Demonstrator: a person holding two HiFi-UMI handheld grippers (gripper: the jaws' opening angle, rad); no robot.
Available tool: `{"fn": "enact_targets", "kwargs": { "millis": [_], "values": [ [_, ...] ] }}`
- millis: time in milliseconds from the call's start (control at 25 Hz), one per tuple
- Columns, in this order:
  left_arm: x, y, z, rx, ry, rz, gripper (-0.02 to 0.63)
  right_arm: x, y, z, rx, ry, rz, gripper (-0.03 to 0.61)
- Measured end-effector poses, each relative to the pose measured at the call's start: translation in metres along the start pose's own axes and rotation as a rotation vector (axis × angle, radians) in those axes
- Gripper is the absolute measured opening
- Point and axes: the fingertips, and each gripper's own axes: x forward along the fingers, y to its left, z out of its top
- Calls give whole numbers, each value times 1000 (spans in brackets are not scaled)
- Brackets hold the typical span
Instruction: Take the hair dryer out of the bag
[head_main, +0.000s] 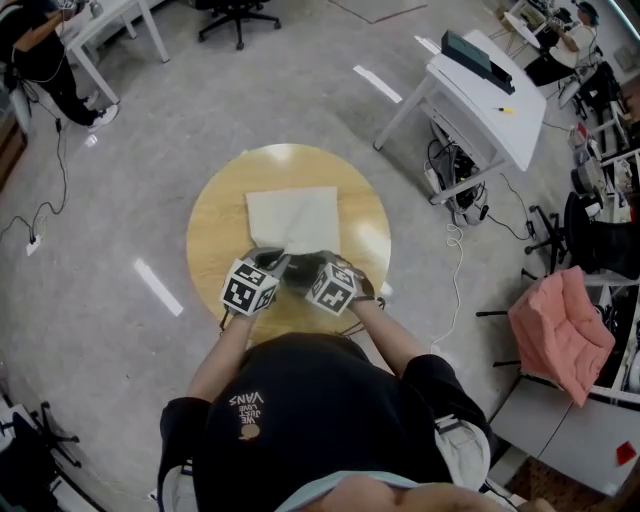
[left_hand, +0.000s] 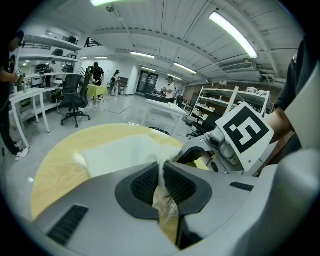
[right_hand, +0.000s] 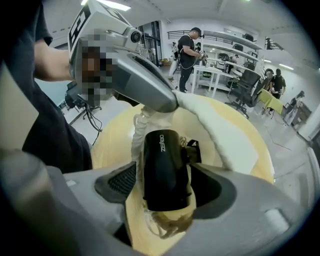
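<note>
- Lying at the near, open end of the bag, the black hair dryer (right_hand: 165, 170) is sitting between the jaws of the right claw (right_hand: 164, 192), which are standing wide apart on either side of it.
- The left claw (left_hand: 161, 184) is clamping the near edge of the white bag (left_hand: 120, 152), jaws together on the fabric.
- The bag is resting on the round wooden surface (head_main: 215, 235), stretching toward the far side.
- Both claws are working just beside each other at the surface's near edge.
</note>
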Motion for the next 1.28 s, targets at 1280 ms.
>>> {"fn": "enact_targets", "kwargs": {
  "millis": [1280],
  "values": [
    [2,15,-21,-17,39,-23,38,56,-2,-15,-90,245,103,360]
  ]
}}
